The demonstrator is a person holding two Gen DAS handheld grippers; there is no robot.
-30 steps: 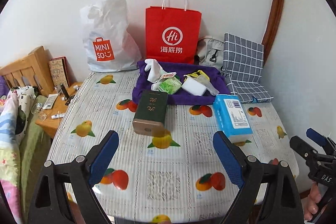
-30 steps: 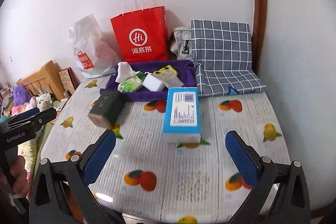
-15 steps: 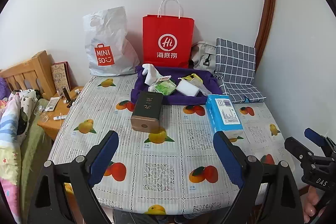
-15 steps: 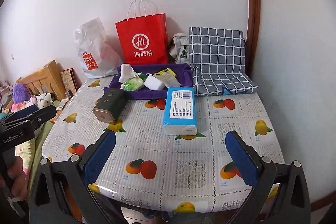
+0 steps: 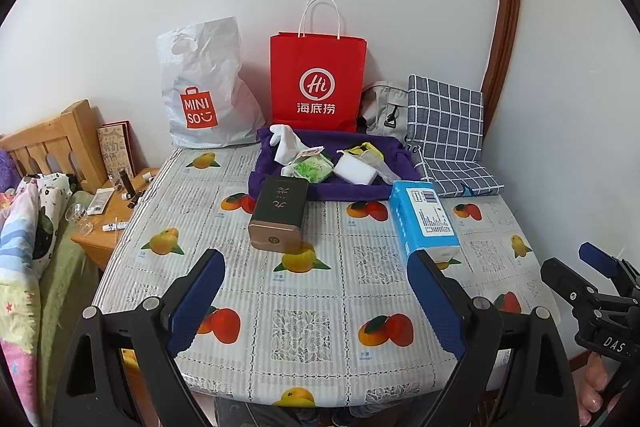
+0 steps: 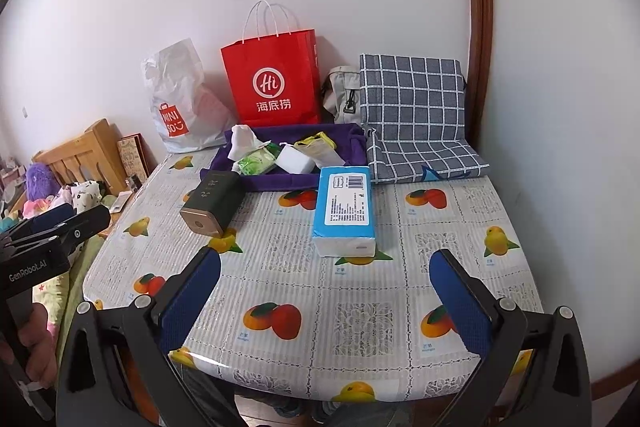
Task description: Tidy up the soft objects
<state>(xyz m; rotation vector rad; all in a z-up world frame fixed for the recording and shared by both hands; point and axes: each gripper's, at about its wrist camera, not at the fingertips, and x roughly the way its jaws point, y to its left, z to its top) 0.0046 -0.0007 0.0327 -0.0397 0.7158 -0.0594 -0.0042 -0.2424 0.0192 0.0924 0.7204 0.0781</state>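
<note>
Left gripper (image 5: 316, 301) spread wide, nothing between pads, hovering over near table edge. Right gripper (image 6: 326, 301) same: jaws wide apart, empty.

Table (image 5: 304, 331) with fruit-print cover. Blue tissue pack (image 6: 346, 209) lying flat, roughly table centre-right, 12 o'clock from right gripper. Dark green box (image 5: 280, 213) on its side, 11 o'clock from left gripper, touching front of purple tray (image 5: 348, 191). Tray at far edge holds white cloth (image 5: 286, 145), green packet (image 5: 312, 169), white sponge (image 5: 356, 169), yellow-trimmed bag (image 5: 370, 155). Checked cushion (image 6: 412, 99) at 1 o'clock, against wall.
</note>
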